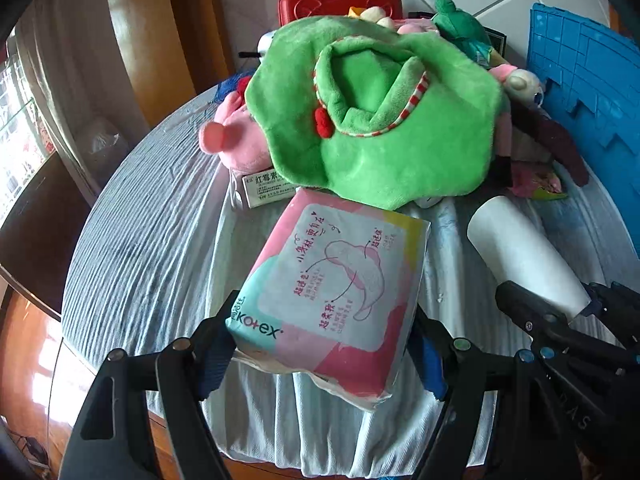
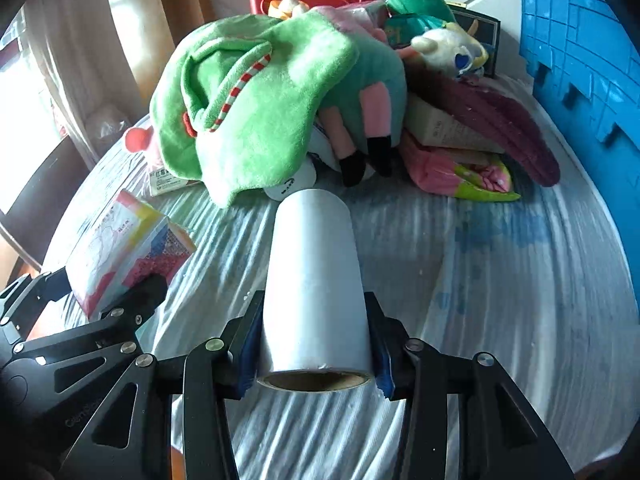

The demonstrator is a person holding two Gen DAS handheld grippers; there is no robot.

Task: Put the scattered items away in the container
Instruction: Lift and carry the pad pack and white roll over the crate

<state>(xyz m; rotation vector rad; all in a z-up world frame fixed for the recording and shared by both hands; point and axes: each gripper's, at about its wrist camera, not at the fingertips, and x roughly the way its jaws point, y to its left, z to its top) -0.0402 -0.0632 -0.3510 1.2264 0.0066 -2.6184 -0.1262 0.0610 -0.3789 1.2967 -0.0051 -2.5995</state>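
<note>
A pink and teal pack of sanitary pads [image 1: 332, 280] sits between the pads of my left gripper [image 1: 324, 332], which is shut on its near end above the white cloth. In the right wrist view a white roll of plastic film [image 2: 314, 280] with a cardboard core lies pointing away from me. My right gripper [image 2: 316, 348] is shut on it, one blue pad against each side. The same roll [image 1: 520, 252] shows to the right of the pack in the left wrist view. A blue plastic crate [image 2: 580, 72] stands at the right edge of the table.
A heap sits behind both grippers: a green plush cloth [image 1: 380, 120], pink plush toys [image 1: 236, 140], a maroon sock [image 2: 508, 128], small boxes [image 1: 268, 188] and a red case [image 1: 340, 0]. The round table [image 2: 500, 280] carries a wrinkled white cover. A wooden door stands at the left.
</note>
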